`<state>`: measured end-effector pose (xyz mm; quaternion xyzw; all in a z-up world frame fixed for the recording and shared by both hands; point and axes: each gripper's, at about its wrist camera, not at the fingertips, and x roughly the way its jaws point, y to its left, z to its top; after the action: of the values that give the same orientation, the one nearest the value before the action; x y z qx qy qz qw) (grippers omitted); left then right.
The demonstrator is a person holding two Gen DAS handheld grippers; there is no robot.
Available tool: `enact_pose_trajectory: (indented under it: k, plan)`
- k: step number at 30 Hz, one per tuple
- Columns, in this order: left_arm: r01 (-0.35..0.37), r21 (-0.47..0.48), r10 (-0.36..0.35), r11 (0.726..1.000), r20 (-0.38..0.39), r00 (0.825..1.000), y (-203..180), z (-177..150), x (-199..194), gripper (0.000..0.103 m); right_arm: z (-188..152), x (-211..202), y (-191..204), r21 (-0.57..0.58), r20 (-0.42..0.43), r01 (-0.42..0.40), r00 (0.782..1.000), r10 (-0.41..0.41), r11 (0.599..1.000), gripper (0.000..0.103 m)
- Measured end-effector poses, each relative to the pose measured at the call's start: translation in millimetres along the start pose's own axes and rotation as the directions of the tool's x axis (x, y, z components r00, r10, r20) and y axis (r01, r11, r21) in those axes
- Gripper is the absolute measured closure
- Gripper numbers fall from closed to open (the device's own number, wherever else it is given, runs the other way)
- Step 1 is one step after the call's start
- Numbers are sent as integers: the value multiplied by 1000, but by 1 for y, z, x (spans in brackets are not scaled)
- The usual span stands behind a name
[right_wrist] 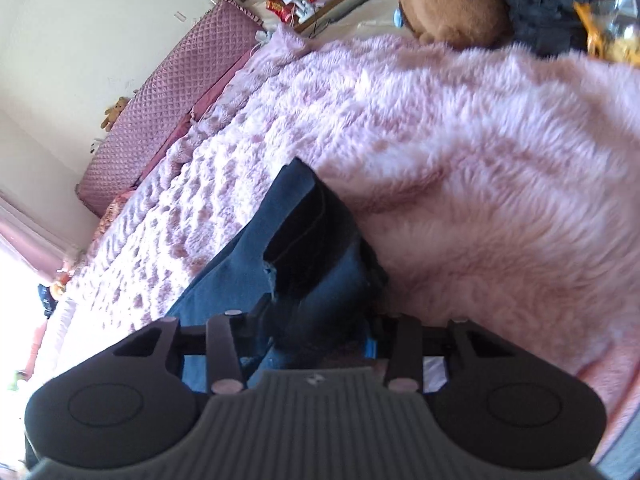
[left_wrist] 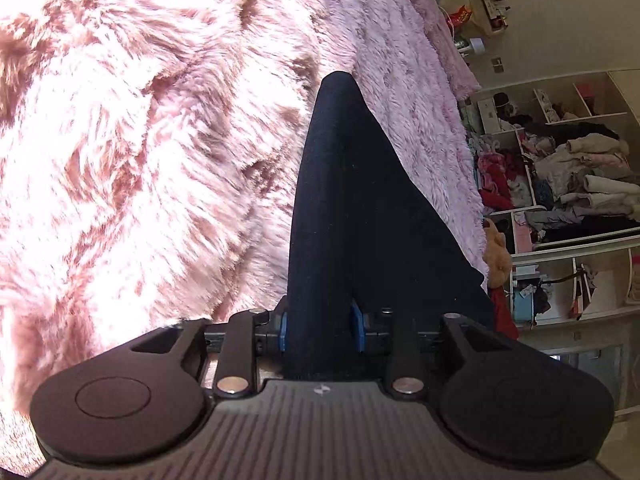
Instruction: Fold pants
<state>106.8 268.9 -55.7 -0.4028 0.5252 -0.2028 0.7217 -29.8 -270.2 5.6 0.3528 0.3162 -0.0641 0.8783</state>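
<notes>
Dark navy denim pants (left_wrist: pixel 340 208) gathered into a tall, narrow tent of cloth above the shaggy pink fur blanket (left_wrist: pixel 140 140). Pinched between the blue pads (left_wrist: pixel 283 330) of the left gripper (left_wrist: pixel 322 330), both pressed against a thick fold of fabric. Smooth and nearly black in the left wrist view, tapering to a rounded tip far up the blanket.

Bluer and creased in the right wrist view (right_wrist: pixel 304 248), with a frayed pale edge and a stitched seam down the fold. Bunched into the right gripper (right_wrist: pixel 320 344), seemingly clamped there, though blur and cloth hide most of its pads. Brown plush teddy bear (right_wrist: pixel 448 0) beyond the blanket's far edge.
</notes>
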Motion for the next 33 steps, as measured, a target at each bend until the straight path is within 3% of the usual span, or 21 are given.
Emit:
enact_pose_trajectory:
  k: [2, 3, 5, 6, 7, 10, 12, 14, 15, 17, 19, 22, 26, 29, 31, 33]
  plan:
    - [-14, 14, 14, 1000, -25, 1000, 0, 4, 0, 65, -3, -21, 5, -82, 80, 128, 989, -122, 988, 59]
    - [-20, 5, 20, 1000, -31, 999, 0, 5, 1, 65, -3, -27, 12, -128, 144, 247, 963, -228, 961, 60]
    - [-29, 12, 29, 1000, -35, 999, -4, 6, 7, 64, -7, -46, 21, -202, 295, 450, 875, -384, 870, 64]
    - [-32, 8, 32, 999, -32, 999, -5, 8, 8, 64, -7, -58, 24, -229, 360, 484, 848, -388, 845, 64]
    - [-33, -3, 33, 999, -27, 999, -6, 9, 9, 63, -6, -65, 28, -239, 390, 471, 848, -360, 849, 64]
    - [-14, -34, 14, 999, 3, 1000, -6, 13, 11, 60, 10, -78, 51, -270, 412, 266, 900, -139, 925, 55]
    - [-4, -64, 5, 998, 8, 1000, -4, 17, 15, 59, 10, -61, 85, -338, 391, 156, 921, -13, 928, 55]
    - [8, -100, -6, 995, 20, 1000, -2, 20, 19, 59, -10, -46, 122, -458, 355, 98, 931, 81, 883, 74]
    - [10, -113, -7, 994, 28, 1000, -2, 19, 21, 59, -28, -38, 145, -530, 313, 64, 941, 125, 846, 103]
    - [16, -131, -11, 991, 41, 999, -1, 18, 24, 59, -53, -17, 170, -613, 216, 5, 963, 162, 790, 103]
    - [12, -135, -7, 991, 43, 999, -1, 17, 26, 60, -83, 11, 192, -656, 110, -37, 983, 144, 753, 103]
    - [11, -129, -5, 992, 51, 999, -5, 18, 28, 60, -101, 51, 207, -678, 47, -6, 998, 52, 735, 103]
    - [22, -138, -13, 990, 66, 998, -1, 14, 27, 60, -85, 106, 227, -658, 91, 85, 995, -33, 748, 103]
    - [42, -164, -31, 986, 69, 997, 5, 13, 27, 60, -69, 162, 227, -639, 76, 174, 984, -164, 749, 103]
    - [47, -165, -36, 985, 66, 997, 6, 13, 27, 61, -68, 183, 218, -619, -7, 161, 978, -211, 769, 103]
    - [52, -163, -41, 985, 67, 997, 7, 13, 27, 61, -78, 172, 214, -653, -7, 143, 981, -195, 744, 103]
